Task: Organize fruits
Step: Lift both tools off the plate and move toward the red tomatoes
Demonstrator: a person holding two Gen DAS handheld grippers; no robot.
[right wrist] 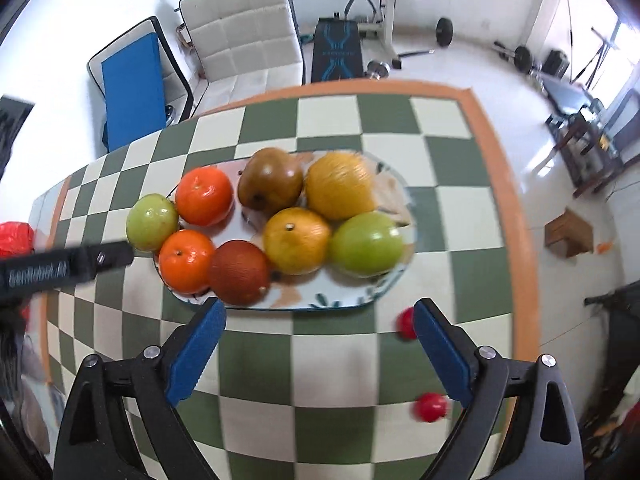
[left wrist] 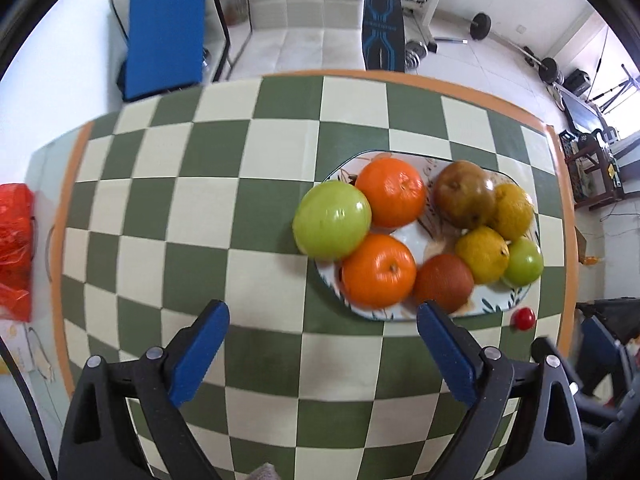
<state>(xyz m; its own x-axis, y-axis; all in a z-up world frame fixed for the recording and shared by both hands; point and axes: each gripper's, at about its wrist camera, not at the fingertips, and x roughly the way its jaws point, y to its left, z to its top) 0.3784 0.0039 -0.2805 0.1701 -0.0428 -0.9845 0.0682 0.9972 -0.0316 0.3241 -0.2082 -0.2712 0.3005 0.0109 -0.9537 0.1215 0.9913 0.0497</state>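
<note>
An oval patterned plate [left wrist: 414,240] [right wrist: 320,298] on the checked table holds several fruits. Among them are two oranges [left wrist: 390,192] [left wrist: 378,270], a big green apple [left wrist: 332,220] at the plate's left rim, a brown pear [right wrist: 270,178], yellow citrus [right wrist: 297,240] and a second green apple [right wrist: 366,242]. Two small red fruits [right wrist: 406,322] [right wrist: 430,406] lie on the table near the plate. My left gripper [left wrist: 322,308] hangs open above the table just short of the plate, nothing between its fingers. My right gripper [right wrist: 319,306] is open too, over the plate's near rim.
The table has an orange border [right wrist: 500,184] and ends close to the plate's right side. A red bag [left wrist: 14,248] lies at the left edge. Behind the table stand a white padded chair [right wrist: 240,28], a blue-padded chair [right wrist: 132,84] and a weight bench [right wrist: 338,48].
</note>
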